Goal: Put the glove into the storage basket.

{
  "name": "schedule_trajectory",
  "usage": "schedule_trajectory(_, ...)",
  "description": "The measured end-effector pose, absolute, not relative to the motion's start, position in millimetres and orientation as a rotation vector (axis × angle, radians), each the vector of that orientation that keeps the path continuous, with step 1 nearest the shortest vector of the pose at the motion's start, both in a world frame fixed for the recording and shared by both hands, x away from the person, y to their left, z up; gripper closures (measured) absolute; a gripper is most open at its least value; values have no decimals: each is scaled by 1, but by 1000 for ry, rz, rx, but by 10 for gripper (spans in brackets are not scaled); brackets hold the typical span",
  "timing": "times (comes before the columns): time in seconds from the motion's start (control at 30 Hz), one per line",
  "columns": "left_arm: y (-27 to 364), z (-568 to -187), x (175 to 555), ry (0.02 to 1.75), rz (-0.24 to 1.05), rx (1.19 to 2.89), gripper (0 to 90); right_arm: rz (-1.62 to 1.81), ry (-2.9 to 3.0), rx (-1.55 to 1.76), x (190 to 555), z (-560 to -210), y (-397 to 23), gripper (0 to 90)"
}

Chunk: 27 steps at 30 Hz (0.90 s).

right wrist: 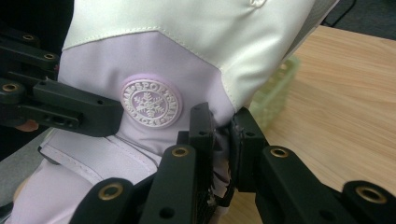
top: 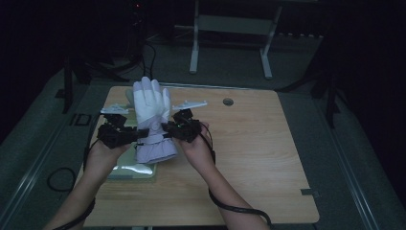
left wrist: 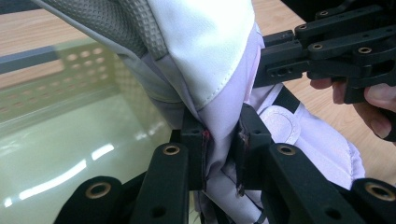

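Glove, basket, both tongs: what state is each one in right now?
Glove: held up off the table, fingers pointing up, pinched on both sides.
Left tongs: shut on the glove's fabric.
Right tongs: shut on the glove's fabric.
Basket: pale green, open-topped, upright beneath the glove.

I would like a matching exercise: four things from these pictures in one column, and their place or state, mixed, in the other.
1. white and lilac padded ski glove
2. pale green plastic basket
3. left gripper
4. light wooden table

a. shut on the glove's edge
b. held upright between both grippers
c. bears the basket
d. under the glove

Pairs: 1-b, 2-d, 3-a, 4-c
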<state>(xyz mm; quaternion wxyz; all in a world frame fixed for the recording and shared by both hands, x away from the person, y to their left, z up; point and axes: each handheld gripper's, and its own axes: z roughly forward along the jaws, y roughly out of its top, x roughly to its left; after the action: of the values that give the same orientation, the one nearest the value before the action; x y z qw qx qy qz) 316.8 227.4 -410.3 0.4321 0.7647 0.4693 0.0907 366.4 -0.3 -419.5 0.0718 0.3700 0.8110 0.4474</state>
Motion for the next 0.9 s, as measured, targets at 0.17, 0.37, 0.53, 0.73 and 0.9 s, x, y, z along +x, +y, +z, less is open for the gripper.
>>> schedule_trajectory(0.17,252,-411,310,1197,228,1884,771,1360,2466,1076,366,-419,24,812)
schedule_trajectory(0.37,278,-418,305,1238,230,1876,771,1361,2506,1053,367,-427,54,812)
schedule_trajectory(0.53,292,-432,307,1267,208,1867,771,1332,2525,1064,369,-437,72,812)
schedule_trajectory(0.73,297,-458,316,1292,154,1853,771,1265,2554,1074,375,-458,81,811)
schedule_trajectory(0.9,299,-479,323,1316,106,1862,769,1194,2565,1102,380,-477,86,811)
